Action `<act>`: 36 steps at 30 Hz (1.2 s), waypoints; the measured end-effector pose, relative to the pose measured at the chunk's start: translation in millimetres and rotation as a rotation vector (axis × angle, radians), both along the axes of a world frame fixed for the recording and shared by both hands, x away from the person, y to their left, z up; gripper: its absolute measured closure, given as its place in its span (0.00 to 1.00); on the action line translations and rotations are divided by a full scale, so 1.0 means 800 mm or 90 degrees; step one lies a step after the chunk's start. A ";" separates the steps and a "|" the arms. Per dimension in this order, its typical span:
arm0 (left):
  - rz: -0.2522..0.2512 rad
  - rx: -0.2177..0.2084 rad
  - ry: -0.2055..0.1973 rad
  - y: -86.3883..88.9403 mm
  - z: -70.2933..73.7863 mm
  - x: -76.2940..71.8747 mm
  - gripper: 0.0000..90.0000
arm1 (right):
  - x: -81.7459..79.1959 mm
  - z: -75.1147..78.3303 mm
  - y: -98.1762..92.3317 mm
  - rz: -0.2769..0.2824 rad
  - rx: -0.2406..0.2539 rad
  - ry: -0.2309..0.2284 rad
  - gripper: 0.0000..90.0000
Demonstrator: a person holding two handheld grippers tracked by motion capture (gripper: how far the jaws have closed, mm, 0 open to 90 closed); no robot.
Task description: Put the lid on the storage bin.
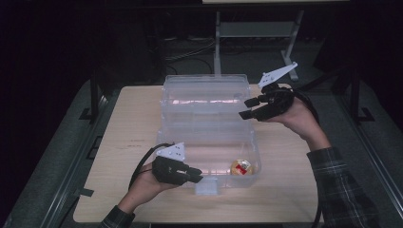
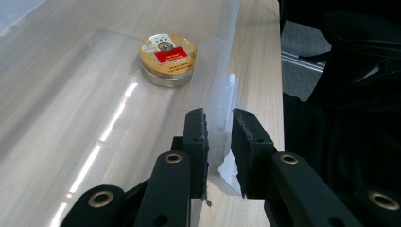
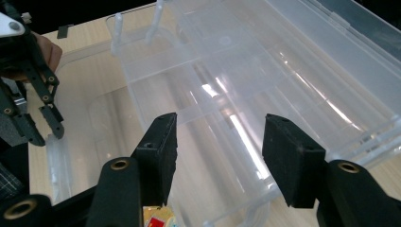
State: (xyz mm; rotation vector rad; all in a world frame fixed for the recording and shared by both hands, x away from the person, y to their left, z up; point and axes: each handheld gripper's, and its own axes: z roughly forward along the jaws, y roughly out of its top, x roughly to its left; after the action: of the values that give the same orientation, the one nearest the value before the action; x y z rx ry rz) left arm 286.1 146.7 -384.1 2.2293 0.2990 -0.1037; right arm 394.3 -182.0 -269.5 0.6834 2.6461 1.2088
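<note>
A clear plastic box [image 1: 223, 179] stands open on the wooden table [image 1: 128, 142], its lid [image 1: 204, 92] raised at the back. Inside, at the front right, lies a round gold tin with a red label [image 1: 242, 167] [image 2: 168, 59]. My left gripper [image 1: 198, 176] [image 2: 220, 123] is at the box's front, shut on the clear front wall [image 2: 218, 109] beside the latch. My right gripper [image 1: 247, 108] [image 3: 220, 137] hangs open over the right side of the box, level with the lid, with nothing between its pads. A corner of the tin [image 3: 158, 221] peeks out under its jaws.
The table's near edge lies just behind the left hand. Bare wood [image 1: 285, 161] runs to the right of the box. Dark floor and a metal stand [image 1: 217, 42] lie beyond the far edge. The left gripper [image 3: 45, 135] is at the left of the right gripper view.
</note>
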 end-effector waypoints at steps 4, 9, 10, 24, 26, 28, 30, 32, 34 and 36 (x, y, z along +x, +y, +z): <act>-0.002 0.001 0.000 0.000 0.000 0.001 0.84 | 0.010 0.002 0.010 0.014 -0.008 -0.002 0.51; -0.002 -0.001 0.000 0.000 0.000 0.001 0.84 | 0.021 0.002 0.021 0.030 -0.006 0.003 0.52; -0.003 -0.001 0.000 0.000 0.000 0.001 0.84 | 0.023 0.001 0.023 0.035 -0.011 0.002 0.53; -0.004 -0.002 0.005 0.001 -0.001 0.001 0.84 | 0.052 -0.013 0.042 0.084 -0.055 0.003 0.64; -0.005 -0.003 0.005 0.001 -0.001 0.001 0.84 | 0.054 -0.016 0.043 0.088 -0.060 0.007 0.64; -0.005 -0.002 0.005 0.001 -0.001 0.001 0.84 | 0.057 -0.017 0.043 0.100 -0.062 0.005 0.68; -0.005 -0.002 0.006 0.001 -0.001 0.001 0.84 | 0.059 -0.019 0.044 0.104 -0.067 0.006 0.71; -0.005 -0.003 0.007 0.001 -0.001 0.001 0.84 | 0.060 -0.020 0.044 0.106 -0.076 0.006 0.72; -0.005 -0.003 0.007 0.001 -0.001 0.002 0.84 | 0.061 -0.021 0.045 0.110 -0.081 0.007 0.74; -0.004 -0.003 0.007 0.001 -0.001 0.002 0.84 | 0.062 -0.022 0.046 0.115 -0.083 0.006 0.74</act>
State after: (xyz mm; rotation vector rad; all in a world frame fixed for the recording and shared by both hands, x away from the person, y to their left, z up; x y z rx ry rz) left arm 287.3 147.8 -384.8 2.2263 0.2971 -0.1209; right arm 443.5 -145.5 -287.4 0.4389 2.8144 1.0635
